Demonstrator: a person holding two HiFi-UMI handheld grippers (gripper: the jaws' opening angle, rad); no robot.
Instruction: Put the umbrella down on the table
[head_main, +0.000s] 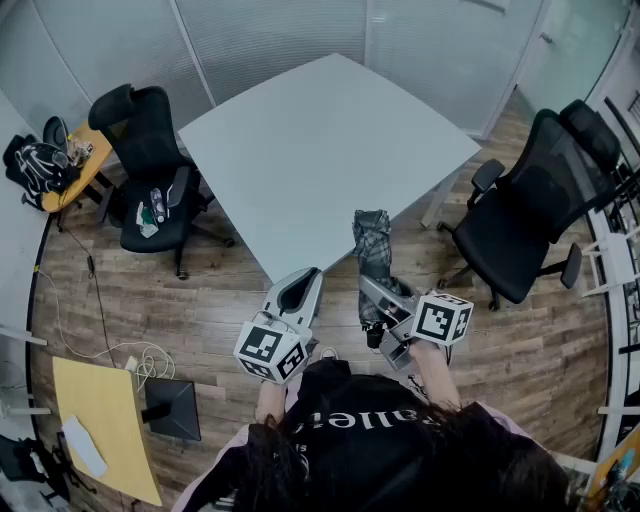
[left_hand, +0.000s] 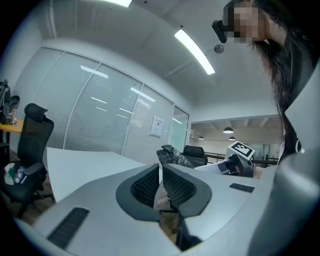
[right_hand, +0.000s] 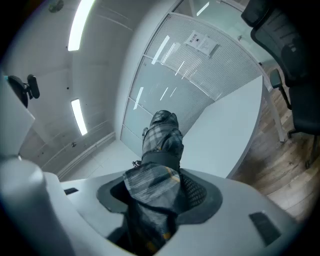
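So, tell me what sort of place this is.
Most likely an office meeting room: a large pale table in the middle, black swivel office chairs on either side of it, and glass partition walls with blinds behind.

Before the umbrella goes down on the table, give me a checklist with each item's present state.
1. Right claw grips the umbrella: ok, its plaid fabric fills the jaws.
2. Umbrella folded: ok, a band wraps it.
3. Table bare where it would land: ok.
4. Umbrella over the tabletop: not ok, in the head view only its tip reaches the near edge.
5. Left claw out of the way: ok, jaws close together, nothing between them, apart from the umbrella.
6. Chairs clear of the path: ok, they stand off to both sides.
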